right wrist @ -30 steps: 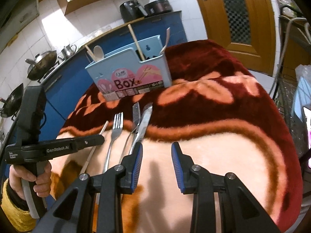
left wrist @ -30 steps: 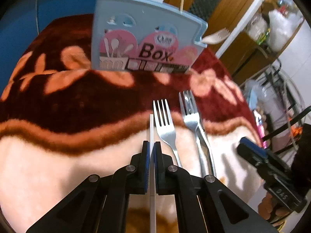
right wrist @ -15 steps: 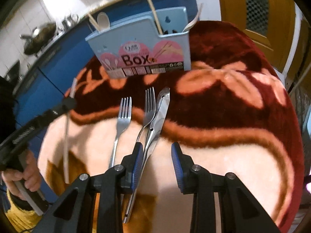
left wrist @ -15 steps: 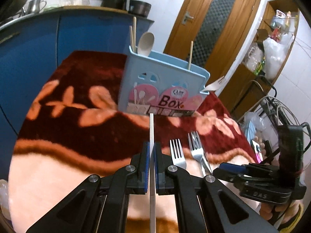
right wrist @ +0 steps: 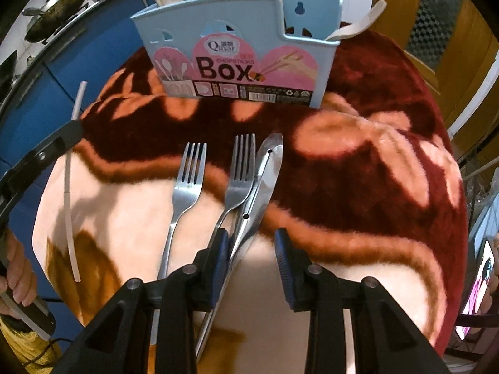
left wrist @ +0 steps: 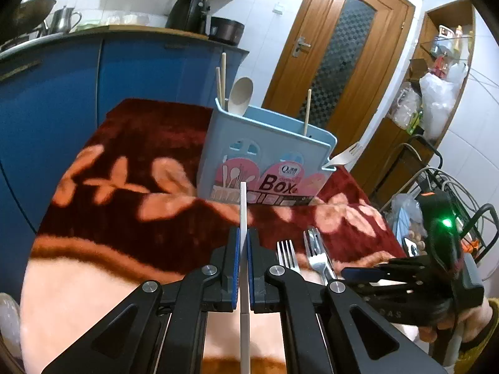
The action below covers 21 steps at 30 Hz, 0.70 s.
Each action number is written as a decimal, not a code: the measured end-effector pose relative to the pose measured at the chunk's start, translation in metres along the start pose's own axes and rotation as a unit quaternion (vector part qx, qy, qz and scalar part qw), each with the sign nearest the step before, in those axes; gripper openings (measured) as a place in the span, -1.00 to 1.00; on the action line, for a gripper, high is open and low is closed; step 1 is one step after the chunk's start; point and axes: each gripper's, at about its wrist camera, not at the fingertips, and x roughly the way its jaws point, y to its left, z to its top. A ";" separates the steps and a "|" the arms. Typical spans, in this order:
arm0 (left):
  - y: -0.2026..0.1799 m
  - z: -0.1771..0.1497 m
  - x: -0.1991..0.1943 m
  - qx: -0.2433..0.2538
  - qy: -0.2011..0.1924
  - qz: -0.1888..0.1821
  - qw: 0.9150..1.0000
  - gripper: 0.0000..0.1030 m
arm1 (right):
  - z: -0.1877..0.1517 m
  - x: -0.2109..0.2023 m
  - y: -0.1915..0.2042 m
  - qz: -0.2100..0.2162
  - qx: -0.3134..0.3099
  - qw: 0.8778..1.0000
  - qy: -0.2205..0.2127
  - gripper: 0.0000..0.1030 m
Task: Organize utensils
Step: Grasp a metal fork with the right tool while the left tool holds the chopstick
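Left wrist view: the left gripper [left wrist: 243, 268], clamped tight on a white chopstick [left wrist: 243, 218], has lifted and tilted up over the past second, so the blue utensil box [left wrist: 265, 155] now sits straight ahead rather than high in the view; I judge the drop-in is next. The chopstick's long axis runs along the fingers, tip toward the box; the right gripper [right wrist: 251, 261], jaws partly apart and holding nothing, hovers over the metal tongs [right wrist: 263, 187] and two forks [right wrist: 187, 184] on the blanket [right wrist: 374, 187].
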 end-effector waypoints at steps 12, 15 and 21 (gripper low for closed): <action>-0.007 0.006 -0.009 0.014 -0.029 -0.005 0.999 -0.92 | 0.010 0.005 -0.006 0.003 0.017 1.000 -0.016 -0.53; -0.009 0.008 -0.011 0.010 -0.034 -0.010 0.999 -0.92 | 0.005 0.003 -0.014 0.012 0.030 0.999 -0.026 -0.64; -0.014 0.010 -0.016 0.015 -0.050 -0.021 0.998 -0.92 | -0.004 -0.014 -0.037 0.051 0.063 0.993 -0.080 -0.76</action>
